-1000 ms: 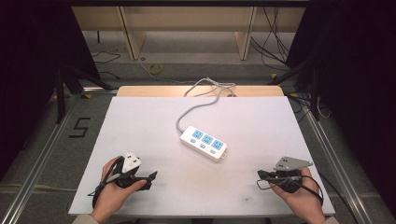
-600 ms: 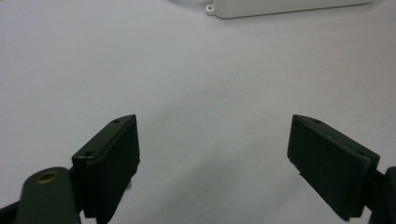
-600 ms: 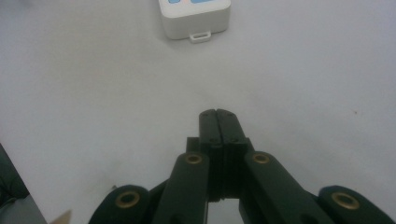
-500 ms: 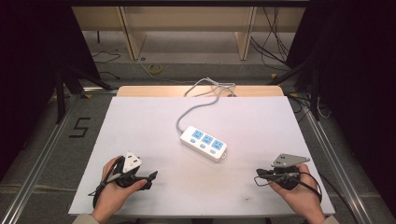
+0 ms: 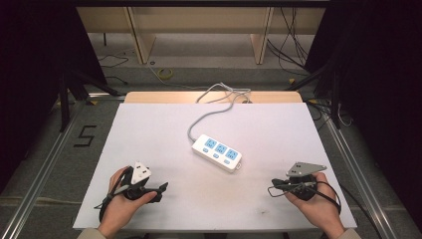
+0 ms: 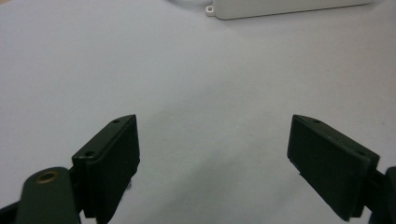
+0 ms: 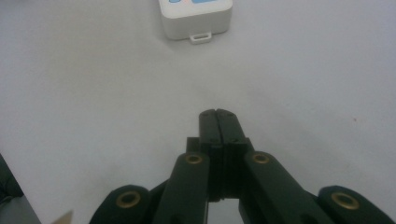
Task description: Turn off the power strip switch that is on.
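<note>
A white power strip (image 5: 218, 152) with blue sockets lies at the middle of the white table top (image 5: 149, 129). Its grey cable (image 5: 199, 119) runs off over the far edge. My left gripper (image 5: 161, 189) rests near the front left, held in a hand, and in the left gripper view my left gripper (image 6: 212, 154) is open wide over bare table, with the power strip's side (image 6: 280, 7) at the top. My right gripper (image 5: 276, 186) rests near the front right. In the right gripper view my right gripper (image 7: 218, 114) is shut on nothing, pointing at the power strip's end (image 7: 196, 18).
A wooden strip (image 5: 164, 97) borders the table's far edge. Metal rails (image 5: 45, 169) run along both sides, and a "5" mark (image 5: 85, 135) lies on the floor at the left. Loose cables (image 5: 293, 45) lie beyond the table.
My right gripper has shifted slightly forward and to the left. The left gripper and the power strip have stayed put.
</note>
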The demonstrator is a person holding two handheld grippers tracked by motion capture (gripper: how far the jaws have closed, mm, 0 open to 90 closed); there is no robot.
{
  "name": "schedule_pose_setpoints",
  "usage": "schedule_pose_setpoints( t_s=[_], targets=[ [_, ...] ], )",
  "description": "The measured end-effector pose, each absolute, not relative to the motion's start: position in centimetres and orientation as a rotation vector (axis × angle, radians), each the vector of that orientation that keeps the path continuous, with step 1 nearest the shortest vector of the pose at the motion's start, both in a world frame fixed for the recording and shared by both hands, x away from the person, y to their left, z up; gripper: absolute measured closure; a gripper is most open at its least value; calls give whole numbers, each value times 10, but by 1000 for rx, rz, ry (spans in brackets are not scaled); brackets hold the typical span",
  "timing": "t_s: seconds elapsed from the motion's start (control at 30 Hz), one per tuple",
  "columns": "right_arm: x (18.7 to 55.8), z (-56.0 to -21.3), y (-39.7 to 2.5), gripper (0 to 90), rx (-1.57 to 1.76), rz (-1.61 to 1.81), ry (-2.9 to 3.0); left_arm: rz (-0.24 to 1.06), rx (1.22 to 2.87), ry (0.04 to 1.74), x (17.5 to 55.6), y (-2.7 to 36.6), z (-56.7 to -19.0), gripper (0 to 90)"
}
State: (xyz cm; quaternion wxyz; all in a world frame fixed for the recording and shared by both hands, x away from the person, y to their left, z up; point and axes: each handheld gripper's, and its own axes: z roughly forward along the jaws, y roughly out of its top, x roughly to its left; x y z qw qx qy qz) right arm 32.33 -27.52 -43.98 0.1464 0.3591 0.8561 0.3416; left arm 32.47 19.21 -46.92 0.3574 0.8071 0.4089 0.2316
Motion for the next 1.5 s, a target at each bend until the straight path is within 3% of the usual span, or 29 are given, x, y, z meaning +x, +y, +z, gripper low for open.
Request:
schedule_pose_setpoints(
  t_s=[1.5],
  targets=[
    [336, -432, -255, 900, 1002, 945, 2490, 597, 2084, 1053, 324, 188, -470, 172]
  ],
)
